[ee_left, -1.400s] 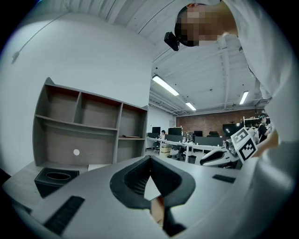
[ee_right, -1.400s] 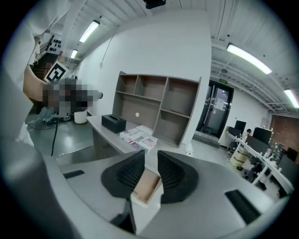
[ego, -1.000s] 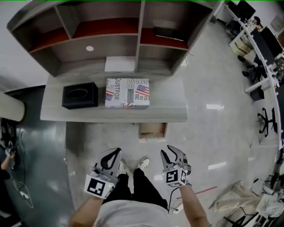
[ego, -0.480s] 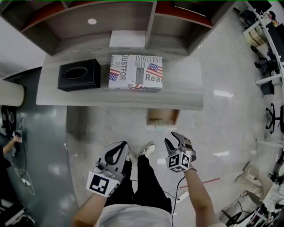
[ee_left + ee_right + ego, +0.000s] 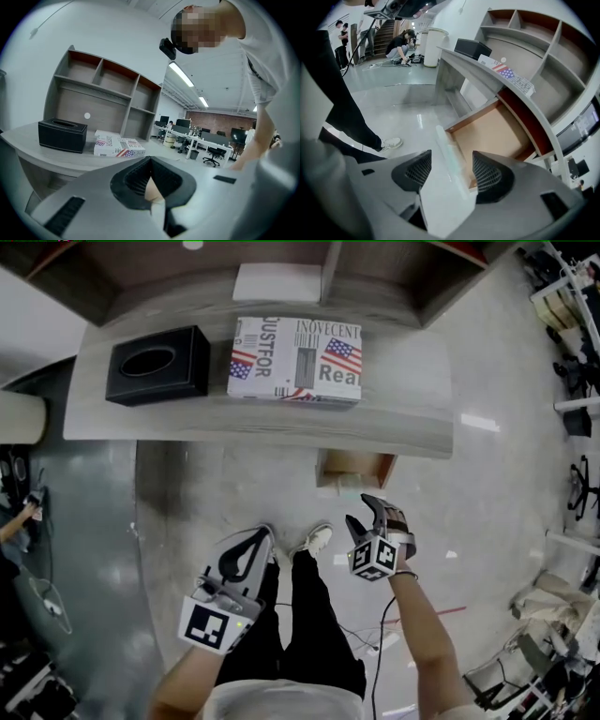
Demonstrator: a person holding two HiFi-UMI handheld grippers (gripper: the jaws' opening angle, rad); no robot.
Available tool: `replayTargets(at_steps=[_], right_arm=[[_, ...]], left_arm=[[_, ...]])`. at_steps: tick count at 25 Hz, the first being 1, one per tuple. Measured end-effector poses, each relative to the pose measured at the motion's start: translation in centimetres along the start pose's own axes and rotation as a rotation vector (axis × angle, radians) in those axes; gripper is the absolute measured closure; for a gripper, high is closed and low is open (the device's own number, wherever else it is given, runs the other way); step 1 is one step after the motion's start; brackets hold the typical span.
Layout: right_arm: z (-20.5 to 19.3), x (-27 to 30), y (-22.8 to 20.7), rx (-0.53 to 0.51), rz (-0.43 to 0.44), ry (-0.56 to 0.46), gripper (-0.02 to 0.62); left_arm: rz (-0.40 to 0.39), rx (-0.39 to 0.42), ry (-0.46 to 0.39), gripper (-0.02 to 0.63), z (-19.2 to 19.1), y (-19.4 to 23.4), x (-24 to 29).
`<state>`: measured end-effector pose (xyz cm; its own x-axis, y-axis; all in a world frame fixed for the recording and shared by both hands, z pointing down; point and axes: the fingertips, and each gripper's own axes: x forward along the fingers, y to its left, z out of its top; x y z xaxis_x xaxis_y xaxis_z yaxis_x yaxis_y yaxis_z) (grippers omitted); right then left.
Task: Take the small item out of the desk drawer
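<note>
Your right gripper (image 5: 451, 157) has just been opening its jaws, and they now stand wide apart and grip nothing. The pale front panel (image 5: 442, 138) of the open desk drawer (image 5: 492, 133) lines up with the gap, but neither pad presses on it. Your left gripper (image 5: 150, 161) is closed on nothing and hangs well clear of the drawer. The small item does not show. The drawer floor you can see is bare wood, so it probably lies at the back of the drawer, under the overhanging desk top (image 5: 412, 404). That is the main risk, because you would be reaching in blind, and wide jaws could nudge a small thing deeper or close on air. If a jaw clips the front panel on the way in, the drawer may slide shut. Nothing is steadying the drawer, so any push on it goes unchecked.
</note>
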<state>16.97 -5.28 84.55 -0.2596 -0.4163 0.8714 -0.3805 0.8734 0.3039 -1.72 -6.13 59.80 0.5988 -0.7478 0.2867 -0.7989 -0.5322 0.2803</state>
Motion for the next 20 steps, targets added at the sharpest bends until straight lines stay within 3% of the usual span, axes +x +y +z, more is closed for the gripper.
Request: replayTargets(at_steps=[10,17,20], right_arm=[[-1.0,3.7,0.8,-0.074,0.043,0.036,0.313],[-0.7,3.9,0.1,-0.053,0.066,0.022,0.316],[-0.8,3.9,-0.2,-0.057,0.067,0.025,0.354]], left_arm=[[0.02,-0.011,0.032,0.588,-1.9,0.0,-0.2],[0.021,-0.011,0.04,0.588,-2.0,0.2,-0.1],[0.025,-0.009,0.045,0.588,-2.0,0.3,-0.2]])
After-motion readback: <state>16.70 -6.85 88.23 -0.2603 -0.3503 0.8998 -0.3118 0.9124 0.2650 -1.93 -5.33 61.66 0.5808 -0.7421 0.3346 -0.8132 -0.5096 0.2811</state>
